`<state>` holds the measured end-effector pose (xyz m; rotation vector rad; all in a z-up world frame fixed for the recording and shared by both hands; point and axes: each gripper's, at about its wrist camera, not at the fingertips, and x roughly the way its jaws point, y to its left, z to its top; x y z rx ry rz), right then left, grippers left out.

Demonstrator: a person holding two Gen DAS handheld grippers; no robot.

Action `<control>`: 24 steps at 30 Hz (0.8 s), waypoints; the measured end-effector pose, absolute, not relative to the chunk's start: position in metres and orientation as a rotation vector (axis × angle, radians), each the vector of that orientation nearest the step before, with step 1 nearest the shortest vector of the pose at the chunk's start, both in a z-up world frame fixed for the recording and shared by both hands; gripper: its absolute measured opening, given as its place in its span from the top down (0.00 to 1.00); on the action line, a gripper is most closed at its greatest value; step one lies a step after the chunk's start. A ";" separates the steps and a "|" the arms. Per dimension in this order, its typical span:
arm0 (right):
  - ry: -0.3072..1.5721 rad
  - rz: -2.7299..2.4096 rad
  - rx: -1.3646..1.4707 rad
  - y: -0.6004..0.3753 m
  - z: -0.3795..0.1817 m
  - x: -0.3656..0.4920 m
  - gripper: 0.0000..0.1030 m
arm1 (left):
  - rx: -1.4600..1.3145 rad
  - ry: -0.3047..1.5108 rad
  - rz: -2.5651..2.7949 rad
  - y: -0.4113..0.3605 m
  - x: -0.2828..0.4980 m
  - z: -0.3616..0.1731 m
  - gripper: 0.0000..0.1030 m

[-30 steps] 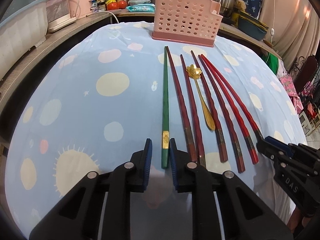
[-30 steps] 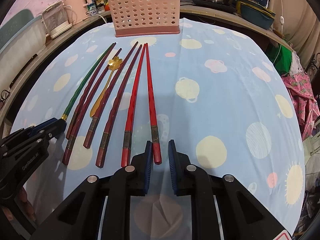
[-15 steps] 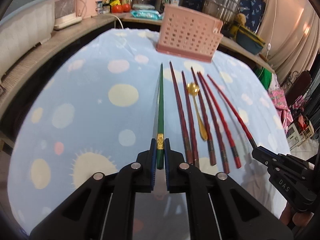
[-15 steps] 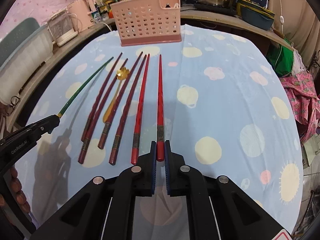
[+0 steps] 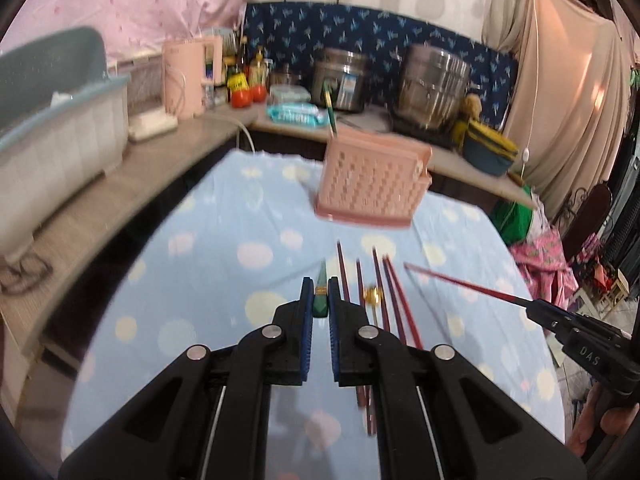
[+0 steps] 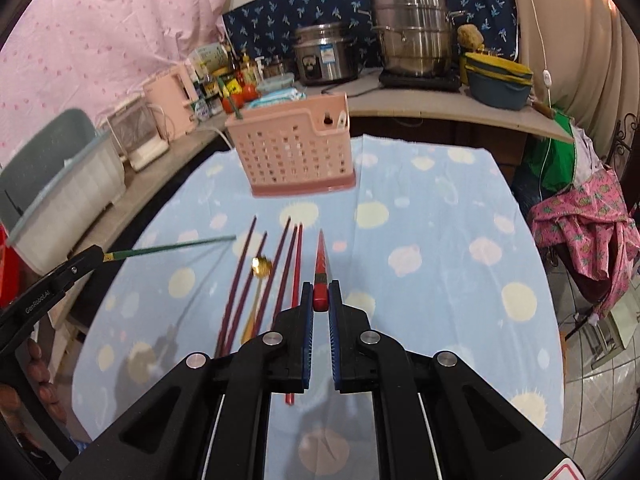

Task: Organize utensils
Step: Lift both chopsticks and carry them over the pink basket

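Note:
My left gripper (image 5: 320,294) is shut on the butt end of a green chopstick (image 5: 321,298), held above the table; the same green chopstick (image 6: 172,247) shows as a long rod in the right wrist view. My right gripper (image 6: 320,292) is shut on a red chopstick (image 6: 321,276), also lifted; that red chopstick (image 5: 460,282) juts from the right gripper in the left wrist view. Several dark red chopsticks (image 6: 240,288) and a gold spoon (image 6: 261,268) lie side by side on the blue dotted cloth (image 6: 440,260). A pink perforated utensil basket (image 6: 294,156) stands at the cloth's far edge.
A wooden counter (image 6: 440,108) runs behind and to the left, with steel pots (image 6: 412,40), a pink kettle (image 5: 190,76), bottles and a grey tub (image 5: 52,136). A green-handled utensil (image 5: 329,106) stands in the basket. Clothes hang over a chair (image 6: 584,232) at right.
Both grippers closed on their chopsticks, then rose from the cloth with them. The green and red chopsticks left the row; the others and the spoon stayed put.

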<state>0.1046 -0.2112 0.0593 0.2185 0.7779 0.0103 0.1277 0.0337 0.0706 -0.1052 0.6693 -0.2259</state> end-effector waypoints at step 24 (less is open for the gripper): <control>0.611 0.039 0.239 -0.232 0.134 0.157 0.93 | -0.090 0.494 -0.275 0.011 0.186 0.161 0.93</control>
